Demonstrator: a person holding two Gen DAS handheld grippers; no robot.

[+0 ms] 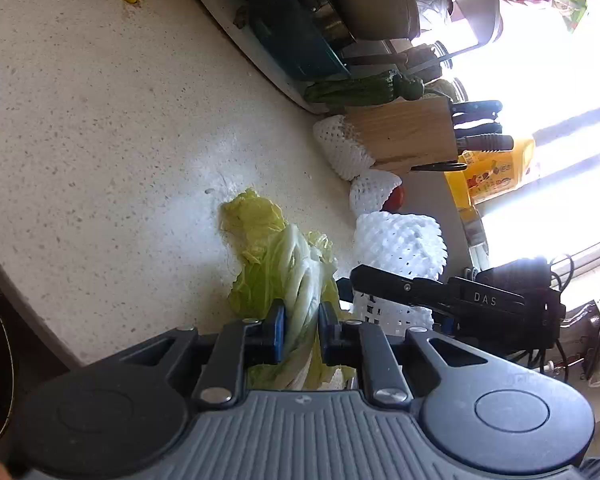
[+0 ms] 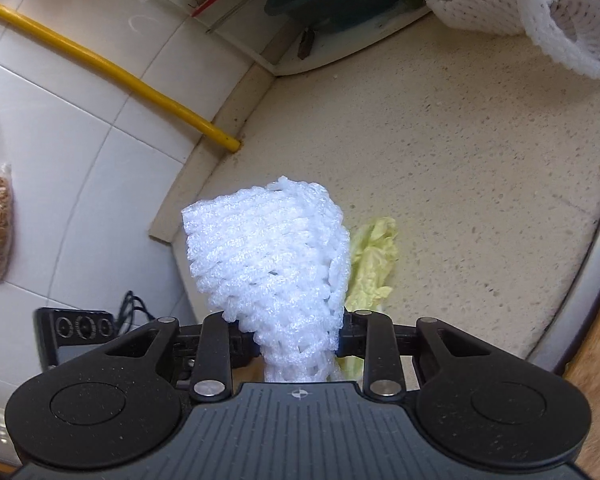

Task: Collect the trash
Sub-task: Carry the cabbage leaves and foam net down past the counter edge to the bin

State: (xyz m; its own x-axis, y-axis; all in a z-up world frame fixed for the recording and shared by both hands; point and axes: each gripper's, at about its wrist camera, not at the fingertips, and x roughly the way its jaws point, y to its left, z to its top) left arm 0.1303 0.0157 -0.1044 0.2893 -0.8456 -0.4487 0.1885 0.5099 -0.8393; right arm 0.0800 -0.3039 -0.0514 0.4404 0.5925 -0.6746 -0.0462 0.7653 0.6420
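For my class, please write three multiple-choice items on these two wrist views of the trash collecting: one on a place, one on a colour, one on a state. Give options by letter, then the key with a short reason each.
1. Where does the knife block stand?
A. On the counter, beside white foam nets
B. On the floor
C. Inside a sink

2. What colour is the pipe that runs along the tiled wall?
A. Red
B. Yellow
C. Blue

3. What is the state of the right gripper?
A. Open and holding nothing
B. Shut on a knife
C. Shut on a white foam net

Key: 1 A, the wooden block sits at the counter's back with foam nets against it. 2 B, the pipe is plainly yellow in both views. 3 C, the net is pinched between its fingers, while the left gripper is shut on cabbage leaves.
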